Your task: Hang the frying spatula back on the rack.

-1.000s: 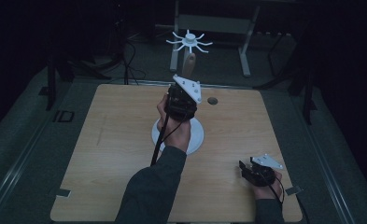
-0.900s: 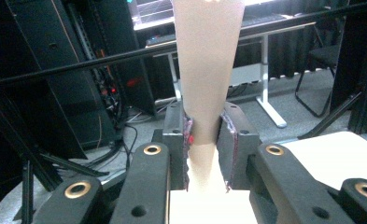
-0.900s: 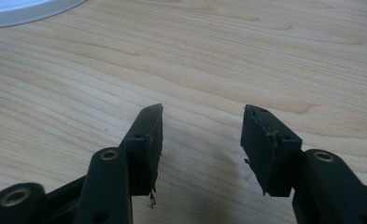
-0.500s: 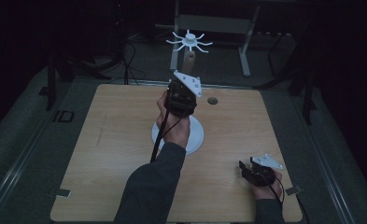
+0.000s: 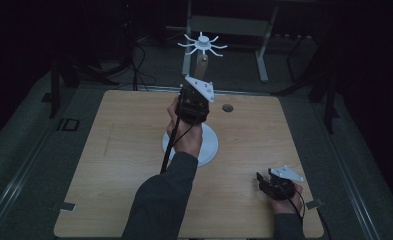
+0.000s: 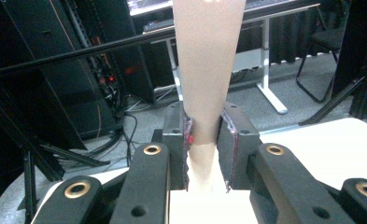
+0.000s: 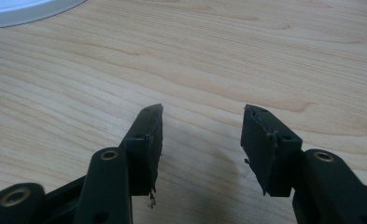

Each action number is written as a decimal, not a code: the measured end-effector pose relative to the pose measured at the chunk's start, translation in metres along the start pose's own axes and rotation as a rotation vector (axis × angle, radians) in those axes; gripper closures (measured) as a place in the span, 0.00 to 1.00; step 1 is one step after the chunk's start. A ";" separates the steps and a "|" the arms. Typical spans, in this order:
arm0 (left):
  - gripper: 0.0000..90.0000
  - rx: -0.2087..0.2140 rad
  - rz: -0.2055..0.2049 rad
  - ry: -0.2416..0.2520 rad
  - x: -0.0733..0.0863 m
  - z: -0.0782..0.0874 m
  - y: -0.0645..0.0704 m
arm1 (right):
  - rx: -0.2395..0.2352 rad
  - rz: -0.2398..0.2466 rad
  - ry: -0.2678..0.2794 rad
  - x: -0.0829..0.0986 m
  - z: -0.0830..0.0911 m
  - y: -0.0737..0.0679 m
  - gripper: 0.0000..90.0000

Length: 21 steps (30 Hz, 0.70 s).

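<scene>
Left gripper (image 6: 204, 154) clamped on a tapered wooden post (image 6: 208, 70), jaws pressed flat against its narrow lower part, seen close in the left gripper view. In the high view, left gripper (image 5: 193, 104) held up over the middle of the table (image 5: 109, 150), above a white round base (image 5: 210, 146); post (image 5: 202, 64) rising beyond the jaws to a white spoked top (image 5: 202, 43). Cannot tell whether post and base are joined or apart, since hand and gripper cover the meeting point.

Looks stiff and solid, smooth-sided, probably light for its length. Widens upward, so a grip low on the taper likely resists slipping downward but may let the post pull up and out; top-heavy too, with the spoked piece far above the hold, so tilting could lever it in the jaws. Thin spokes look fragile: better left untouched. Firmest hold probably where the jaws sit now, square to the flat pads.

Right gripper (image 7: 202, 140) low over bare wood near the table's right front corner, jaws spread apart, holding nothing; also seen in the high view (image 5: 276, 184).
</scene>
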State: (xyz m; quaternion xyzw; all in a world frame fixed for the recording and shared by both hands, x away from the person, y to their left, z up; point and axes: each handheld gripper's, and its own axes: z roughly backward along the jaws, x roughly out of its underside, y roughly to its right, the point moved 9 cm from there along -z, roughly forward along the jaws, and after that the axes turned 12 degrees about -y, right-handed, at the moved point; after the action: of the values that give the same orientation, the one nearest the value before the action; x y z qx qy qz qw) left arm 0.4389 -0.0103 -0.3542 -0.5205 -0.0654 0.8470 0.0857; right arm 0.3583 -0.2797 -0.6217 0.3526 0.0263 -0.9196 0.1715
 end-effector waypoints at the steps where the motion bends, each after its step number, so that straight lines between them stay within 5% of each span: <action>1: 0.83 0.002 0.001 0.001 0.000 0.000 0.000 | 0.000 0.000 0.000 0.000 0.000 0.000 0.54; 21: 0.73 0.070 0.008 0.032 0.007 0.004 -0.001 | -0.003 0.001 -0.005 0.000 -0.001 -0.001 0.53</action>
State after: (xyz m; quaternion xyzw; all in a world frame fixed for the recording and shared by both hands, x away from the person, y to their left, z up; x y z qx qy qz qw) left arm 0.4327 -0.0076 -0.3581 -0.5309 -0.0324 0.8407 0.1015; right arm 0.3582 -0.2789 -0.6225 0.3502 0.0270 -0.9203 0.1725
